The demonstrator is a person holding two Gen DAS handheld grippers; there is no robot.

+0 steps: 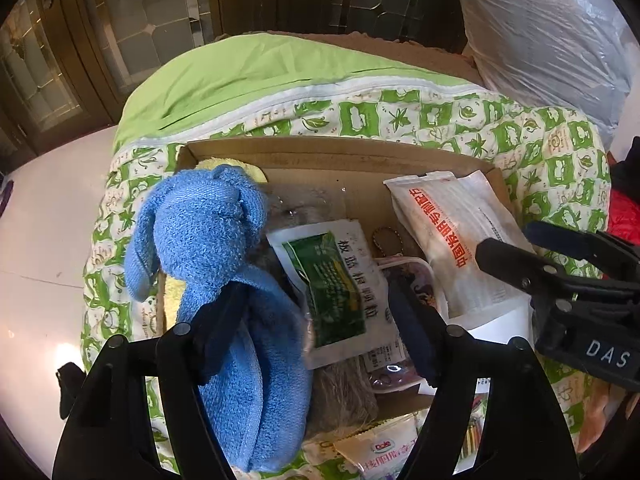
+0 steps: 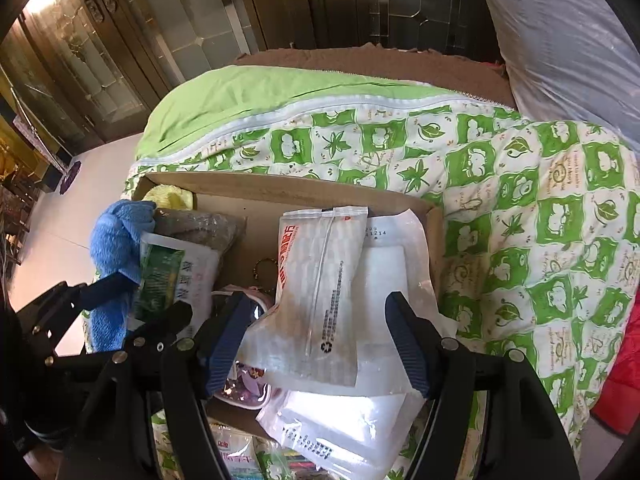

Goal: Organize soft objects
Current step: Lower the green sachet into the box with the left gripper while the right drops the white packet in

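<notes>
A cardboard box [image 1: 320, 152] lies on a green patterned quilt. A blue towel toy [image 1: 208, 232] lies over the box's left edge, between the wide-apart fingers of my left gripper [image 1: 320, 320]; the left finger [image 1: 220, 320] touches it. A green-labelled packet [image 1: 340, 288] lies beside it. My right gripper [image 2: 316, 340] is open around a white packet with red print [image 2: 320, 280], which lies on a clear white pouch [image 2: 384, 272]. The right gripper also shows in the left wrist view [image 1: 516, 248]. The blue toy shows at the left of the right wrist view [image 2: 116, 240].
The box also holds a yellow cloth [image 2: 168, 198], a grey-brown bundle [image 2: 208, 224], a key ring [image 1: 386, 238] and a purple pouch [image 2: 244, 384]. A Dole packet [image 1: 380, 452] lies in front of the box. A plastic-wrapped bundle [image 1: 548, 36] stands at the back right. White floor [image 1: 44, 240] lies to the left.
</notes>
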